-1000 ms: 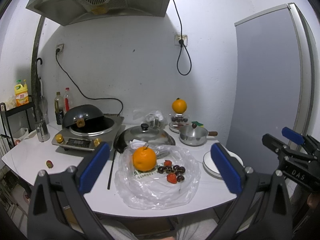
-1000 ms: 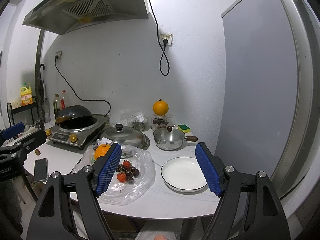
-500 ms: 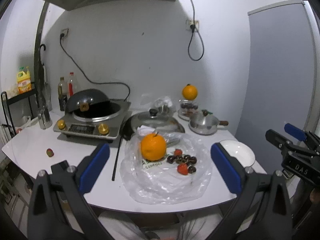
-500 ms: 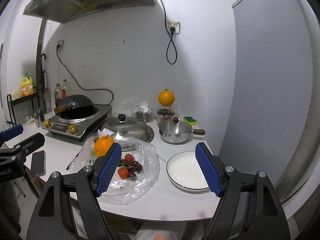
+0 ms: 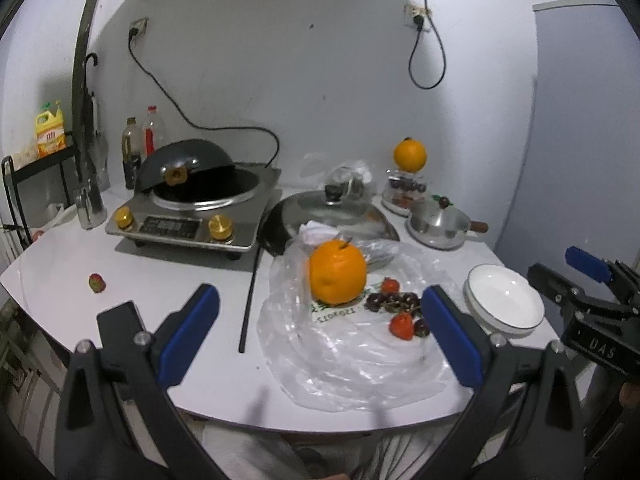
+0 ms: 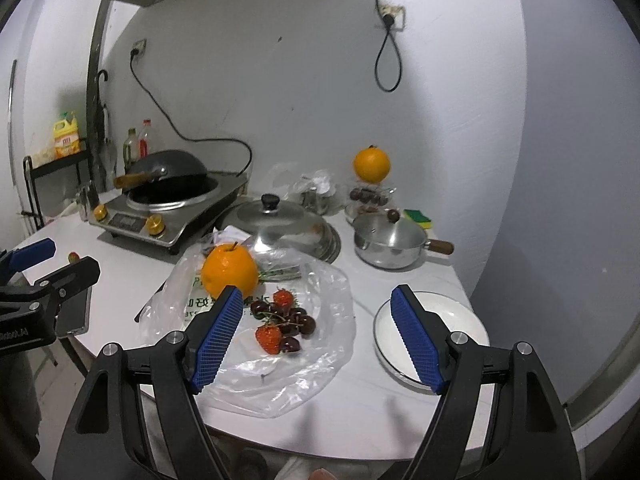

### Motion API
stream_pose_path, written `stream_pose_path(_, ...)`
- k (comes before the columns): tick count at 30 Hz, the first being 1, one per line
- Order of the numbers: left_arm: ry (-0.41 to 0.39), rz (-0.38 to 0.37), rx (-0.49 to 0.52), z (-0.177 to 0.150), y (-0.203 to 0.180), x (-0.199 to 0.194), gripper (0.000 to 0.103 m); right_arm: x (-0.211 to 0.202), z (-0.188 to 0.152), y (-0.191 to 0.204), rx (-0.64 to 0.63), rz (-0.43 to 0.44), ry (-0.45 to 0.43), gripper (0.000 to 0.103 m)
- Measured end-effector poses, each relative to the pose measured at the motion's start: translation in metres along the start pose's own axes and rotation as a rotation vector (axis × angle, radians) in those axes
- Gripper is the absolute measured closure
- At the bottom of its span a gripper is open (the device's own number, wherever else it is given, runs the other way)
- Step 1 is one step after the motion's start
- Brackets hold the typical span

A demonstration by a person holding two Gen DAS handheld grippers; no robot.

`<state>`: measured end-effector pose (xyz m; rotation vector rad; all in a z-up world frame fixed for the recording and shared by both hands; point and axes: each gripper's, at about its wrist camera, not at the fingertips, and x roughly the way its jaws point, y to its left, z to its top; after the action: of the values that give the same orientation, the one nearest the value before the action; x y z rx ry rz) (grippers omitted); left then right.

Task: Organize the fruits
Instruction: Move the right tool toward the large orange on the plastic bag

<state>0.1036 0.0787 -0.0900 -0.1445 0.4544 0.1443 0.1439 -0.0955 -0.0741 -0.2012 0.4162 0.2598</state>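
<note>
An orange (image 5: 338,273) (image 6: 229,271) sits on a clear plastic bag (image 5: 360,344) (image 6: 256,344) near the table's front, with dark cherries (image 5: 394,301) (image 6: 294,318) and two strawberries (image 5: 401,325) (image 6: 269,339) beside it. An empty white plate (image 5: 503,301) (image 6: 460,316) lies to the bag's right. A lone strawberry (image 5: 96,282) rests at the table's left. My left gripper (image 5: 320,308) hangs open before the bag, nothing between its blue pads. My right gripper (image 6: 318,308) is open too, over the gap between bag and plate.
An induction cooker with a black wok (image 5: 192,208) stands at the back left, a steel lid (image 6: 280,232) and a small pot (image 6: 390,240) behind the bag. A second orange (image 6: 371,164) tops a glass container by the wall. A phone (image 6: 72,316) lies at the left edge.
Both grippers have moved closer to the table and lower, so the bag, fruit and plate look larger. Both stay open and empty.
</note>
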Motion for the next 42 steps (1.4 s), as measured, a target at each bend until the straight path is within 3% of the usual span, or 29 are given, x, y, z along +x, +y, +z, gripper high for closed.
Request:
stream_pose_path(17,0.111,0.072,-0.042,0.001,0.044,0.068,0.001,0.090,0.009,0.030,-0.043,0.097,0.114,0.024)
stream_pose_path(42,0.210,0.126,-0.080,-0.001,0.093,0.139,0.001,0.186,0.015,0.072,-0.074,0.187,0.217,0.024)
